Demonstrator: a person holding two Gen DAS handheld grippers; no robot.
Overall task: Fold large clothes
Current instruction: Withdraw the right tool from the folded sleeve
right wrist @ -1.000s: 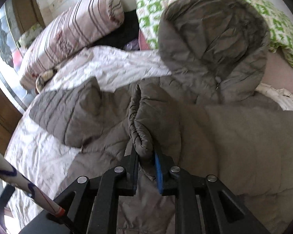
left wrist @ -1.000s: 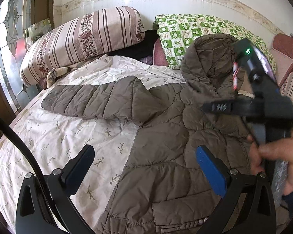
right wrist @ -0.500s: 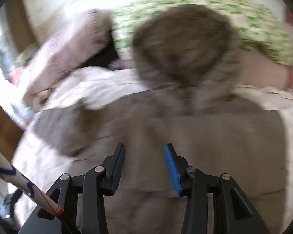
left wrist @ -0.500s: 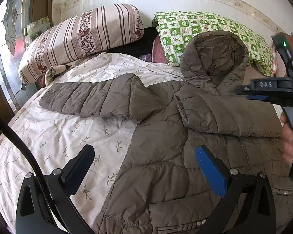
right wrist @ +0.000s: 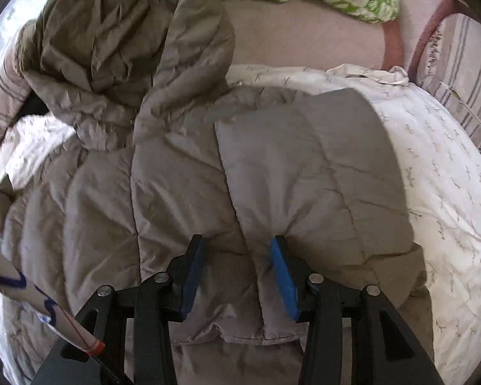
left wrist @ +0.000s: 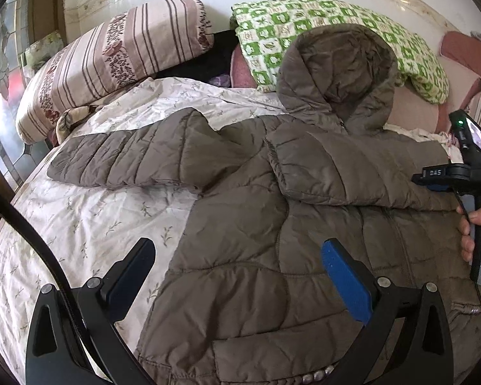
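So, the right gripper (right wrist: 237, 276) is angled steeply down over the brown puffer jacket (left wrist: 272, 224), jaws opening, with nothing pinched by the pads; a second ago they were clamped on the sleeve (left wrist: 346, 173), which is now left folded across the chest. The left gripper (left wrist: 237, 276) is held wide apart above the hem, gripping nothing. The jacket is spread on the floral quilt (left wrist: 89, 218), hood (left wrist: 340, 73) up by the green checked pillow (left wrist: 304, 25). No containers can be seen.
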